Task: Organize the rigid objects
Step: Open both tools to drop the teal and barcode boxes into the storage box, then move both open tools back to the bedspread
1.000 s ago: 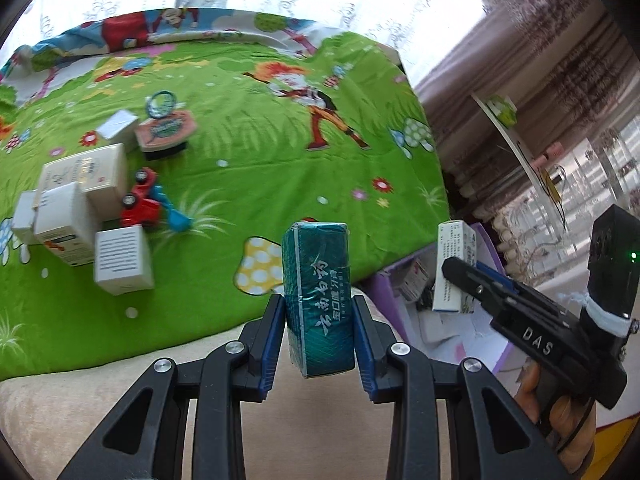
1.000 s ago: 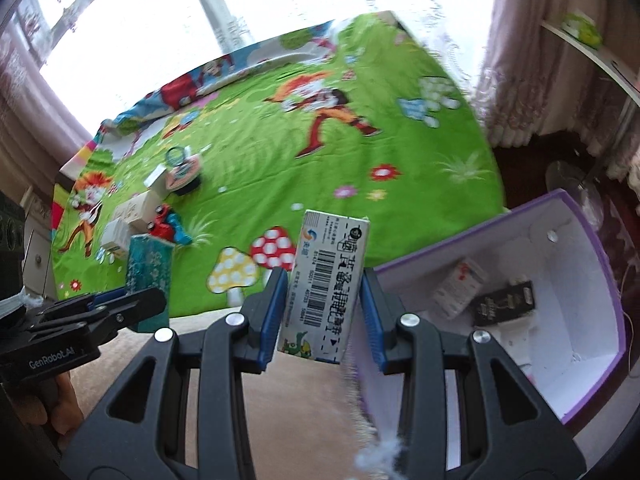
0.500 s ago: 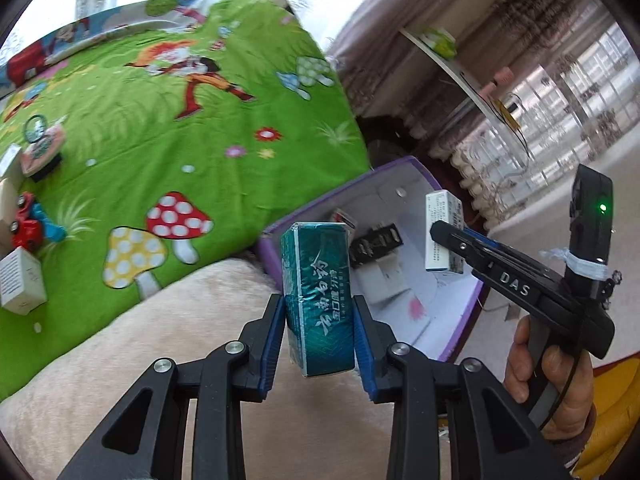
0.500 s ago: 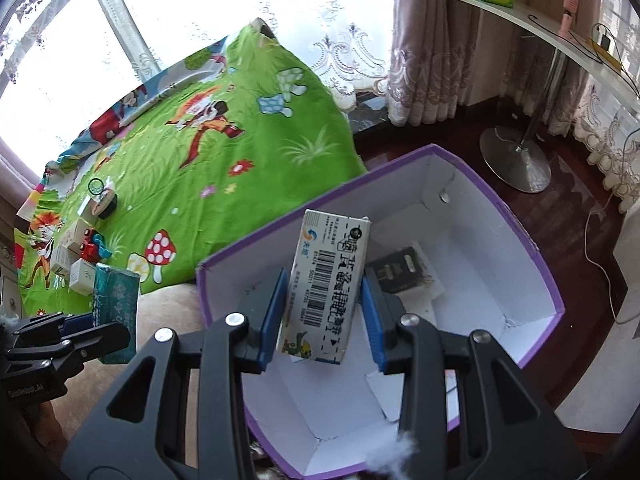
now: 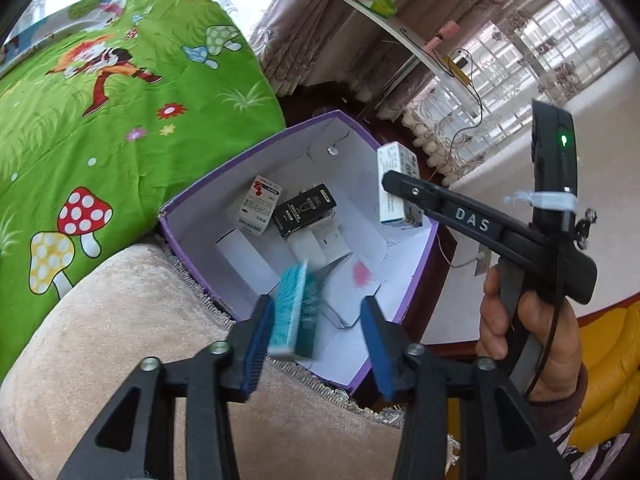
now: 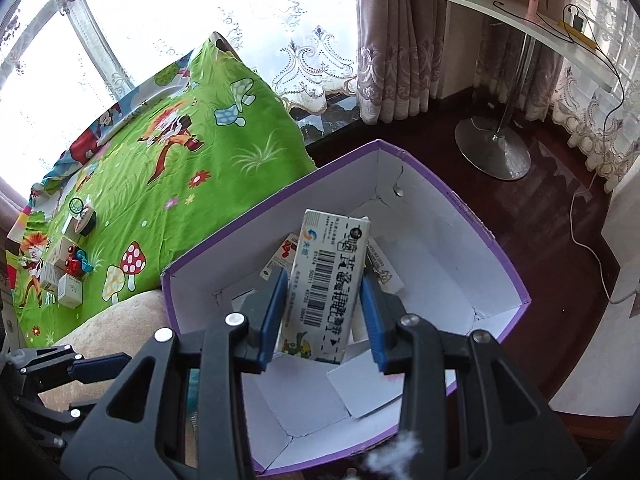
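Left wrist: teal box (image 5: 294,312) beside left fingers (image 5: 256,344).

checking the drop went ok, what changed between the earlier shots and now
The left gripper opened its jaws and let go of the teal box, now blurred, falling over the purple box. The right gripper swung over the purple box too and still clamps the white carton.

Am seeing green cartoon bedspread (image 6: 168,184) lying over bed, carrying small white boxes (image 6: 66,280), red toy car (image 6: 74,262), round tin (image 6: 85,222) at far end.
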Demonstrator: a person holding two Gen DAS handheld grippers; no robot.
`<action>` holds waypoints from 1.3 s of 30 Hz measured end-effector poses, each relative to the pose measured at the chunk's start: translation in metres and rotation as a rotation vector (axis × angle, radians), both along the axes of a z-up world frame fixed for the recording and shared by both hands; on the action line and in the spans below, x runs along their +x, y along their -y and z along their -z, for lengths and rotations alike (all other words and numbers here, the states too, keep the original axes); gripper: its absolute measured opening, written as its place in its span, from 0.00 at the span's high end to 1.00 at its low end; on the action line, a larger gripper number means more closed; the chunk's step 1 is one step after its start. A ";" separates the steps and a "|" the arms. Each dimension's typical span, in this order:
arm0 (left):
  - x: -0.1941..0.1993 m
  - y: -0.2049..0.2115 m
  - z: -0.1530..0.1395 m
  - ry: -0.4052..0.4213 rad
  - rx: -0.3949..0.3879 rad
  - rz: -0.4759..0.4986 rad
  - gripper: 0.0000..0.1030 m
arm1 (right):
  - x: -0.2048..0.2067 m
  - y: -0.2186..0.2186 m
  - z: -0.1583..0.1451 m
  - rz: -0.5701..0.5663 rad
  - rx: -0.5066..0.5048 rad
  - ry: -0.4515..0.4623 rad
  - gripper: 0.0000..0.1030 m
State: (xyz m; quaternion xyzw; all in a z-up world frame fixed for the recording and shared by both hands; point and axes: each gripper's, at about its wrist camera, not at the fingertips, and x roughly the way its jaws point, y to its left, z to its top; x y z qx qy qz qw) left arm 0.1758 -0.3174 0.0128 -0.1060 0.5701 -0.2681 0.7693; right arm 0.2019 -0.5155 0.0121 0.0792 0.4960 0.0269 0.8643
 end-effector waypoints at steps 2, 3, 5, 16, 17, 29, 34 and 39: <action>0.000 -0.006 0.001 -0.010 -0.011 -0.020 0.53 | 0.001 0.001 0.000 -0.003 0.002 0.000 0.60; 0.001 -0.009 0.001 -0.016 -0.015 -0.034 0.53 | 0.001 0.001 0.000 -0.007 0.004 -0.001 0.60; 0.002 -0.014 0.001 -0.023 -0.017 -0.054 0.53 | 0.001 0.000 0.000 -0.012 0.005 -0.003 0.60; 0.005 -0.033 0.000 -0.028 -0.040 -0.112 0.53 | 0.002 -0.008 0.002 -0.045 0.060 -0.025 0.39; 0.006 -0.034 0.001 -0.029 -0.041 -0.115 0.53 | 0.002 -0.008 0.001 -0.046 0.058 -0.022 0.39; 0.004 -0.059 -0.004 -0.018 -0.048 -0.177 0.53 | 0.002 -0.013 -0.005 -0.056 0.064 -0.020 0.39; 0.003 -0.073 -0.005 -0.013 -0.049 -0.209 0.53 | 0.002 -0.027 -0.009 -0.095 0.072 -0.014 0.39; -0.002 -0.088 -0.005 -0.009 -0.053 -0.239 0.53 | 0.001 -0.052 -0.012 -0.157 0.088 -0.017 0.39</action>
